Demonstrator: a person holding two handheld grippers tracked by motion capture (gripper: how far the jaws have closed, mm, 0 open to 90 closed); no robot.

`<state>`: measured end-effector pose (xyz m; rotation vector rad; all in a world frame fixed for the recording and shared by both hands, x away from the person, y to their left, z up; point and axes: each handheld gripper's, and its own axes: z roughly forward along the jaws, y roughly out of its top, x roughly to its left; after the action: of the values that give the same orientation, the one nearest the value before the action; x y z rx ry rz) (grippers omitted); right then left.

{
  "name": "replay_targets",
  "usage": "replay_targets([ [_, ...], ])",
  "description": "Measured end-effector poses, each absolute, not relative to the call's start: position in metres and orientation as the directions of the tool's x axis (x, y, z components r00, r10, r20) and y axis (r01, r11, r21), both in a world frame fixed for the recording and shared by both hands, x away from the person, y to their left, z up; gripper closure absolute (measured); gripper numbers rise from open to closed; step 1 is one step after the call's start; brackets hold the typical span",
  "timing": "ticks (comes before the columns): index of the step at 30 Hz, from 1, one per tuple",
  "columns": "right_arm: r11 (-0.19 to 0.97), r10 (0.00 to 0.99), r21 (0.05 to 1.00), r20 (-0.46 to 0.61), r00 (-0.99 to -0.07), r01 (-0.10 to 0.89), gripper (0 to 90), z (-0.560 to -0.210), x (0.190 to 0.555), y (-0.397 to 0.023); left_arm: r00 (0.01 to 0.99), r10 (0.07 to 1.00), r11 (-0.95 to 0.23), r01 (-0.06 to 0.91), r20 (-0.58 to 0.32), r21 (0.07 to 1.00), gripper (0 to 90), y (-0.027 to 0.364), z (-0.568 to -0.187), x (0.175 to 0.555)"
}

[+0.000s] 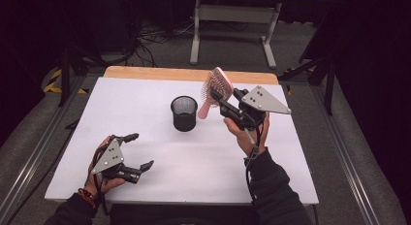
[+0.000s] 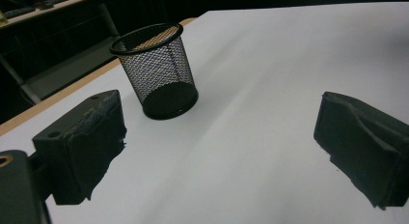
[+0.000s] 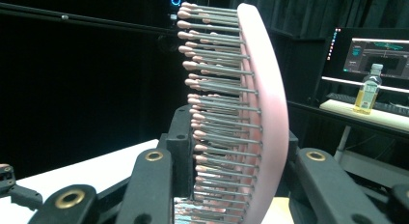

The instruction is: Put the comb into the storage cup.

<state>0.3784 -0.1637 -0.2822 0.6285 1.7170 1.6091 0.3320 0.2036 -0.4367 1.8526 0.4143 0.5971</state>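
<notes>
The right gripper [image 1: 219,97] is held raised above the desk [image 1: 203,157], to the right of and beyond the mesh cup [image 1: 184,113]. Its jaws are clamped on the pink hairbrush [image 1: 214,89]: in the right gripper view, one pad is seen against the bristle side of the hairbrush [image 3: 251,113] and the other against the smooth pink back. The brush head is held upward and tilted, with the handle angled down toward the rim of the mesh cup. The hairbrush is clear of the desk and is carried by the gripper alone. Whether the handle end touches the cup cannot be told from the high view.

The mesh cup, black and open-topped, is stood upright near the middle of the desk. In the left gripper view its interior [image 2: 156,69] is seen to contain nothing.

The left gripper [image 1: 135,151] is held low over the near left part of the desk, well apart from the cup. Its jaws are spread wide, with nothing between them.
</notes>
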Motion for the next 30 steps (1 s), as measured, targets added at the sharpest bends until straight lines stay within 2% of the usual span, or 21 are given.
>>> replay_targets([
  [12,0.121,0.747,0.987,-0.16,-0.645,-0.105,64.0,-0.276,0.398,-0.146,0.81,0.552,-0.34,0.001,0.198,0.941,5.0,0.211,-0.439,0.328],
  [18,0.118,0.755,0.988,-0.151,-0.638,-0.094,64.0,-0.278,0.41,-0.137,0.816,0.543,-0.347,0.003,0.198,0.938,4.8,0.213,-0.441,0.326],
  [22,0.133,0.756,0.986,-0.164,-0.634,-0.097,63.9,-0.281,0.42,-0.129,0.813,0.535,-0.35,-0.032,0.228,0.936,5.9,0.212,-0.441,0.319],
  [30,0.119,0.761,0.991,-0.133,-0.635,-0.065,63.9,-0.289,0.433,-0.125,0.82,0.53,-0.34,-0.029,0.217,0.94,5.6,0.213,-0.442,0.316],
])
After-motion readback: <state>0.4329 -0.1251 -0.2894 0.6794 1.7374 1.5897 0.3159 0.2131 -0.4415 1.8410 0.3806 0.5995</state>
